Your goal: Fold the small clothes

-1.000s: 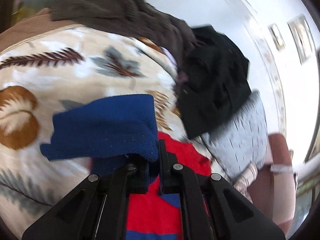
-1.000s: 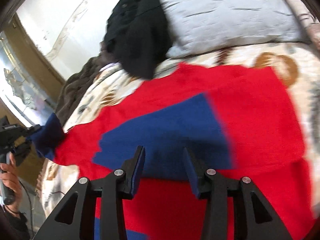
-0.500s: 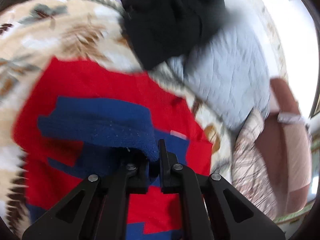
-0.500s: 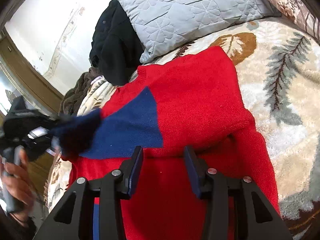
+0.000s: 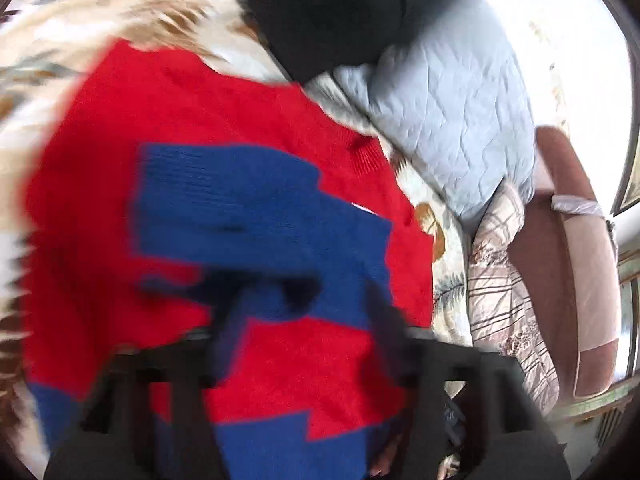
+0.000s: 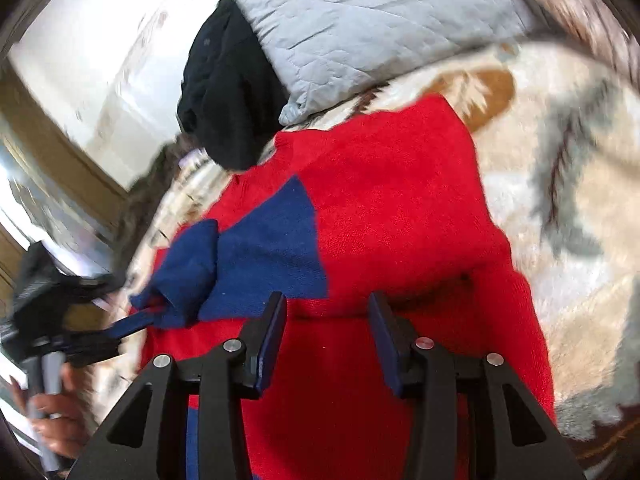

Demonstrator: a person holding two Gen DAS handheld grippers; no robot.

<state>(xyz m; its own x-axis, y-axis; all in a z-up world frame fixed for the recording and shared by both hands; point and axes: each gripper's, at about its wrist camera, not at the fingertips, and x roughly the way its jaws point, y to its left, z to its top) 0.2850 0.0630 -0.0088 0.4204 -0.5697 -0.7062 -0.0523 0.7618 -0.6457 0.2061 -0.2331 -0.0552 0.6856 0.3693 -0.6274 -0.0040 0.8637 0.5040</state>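
Note:
A red and blue knit sweater (image 6: 392, 216) lies on a patterned blanket; it also shows in the left wrist view (image 5: 192, 128). Its blue sleeve (image 6: 188, 272) is folded over the sweater's body. In the left wrist view the left gripper (image 5: 304, 312) is blurred, its fingers spread apart, the sleeve (image 5: 240, 208) lying loose ahead of it. In the right wrist view the left gripper (image 6: 132, 320) sits at the sleeve's cuff. My right gripper (image 6: 326, 328) is open and empty just above the red fabric.
A black garment (image 6: 228, 92) and a grey quilted pillow (image 6: 360, 28) lie beyond the sweater. A brown fuzzy garment (image 6: 148, 192) sits at the left. The leaf-patterned blanket (image 6: 560, 200) spreads to the right. A brown bed frame (image 5: 560, 248) shows in the left wrist view.
The left gripper carried the blue sleeve across onto the sweater's body, then its fingers opened and let it go. The right gripper stayed open above the sweater.

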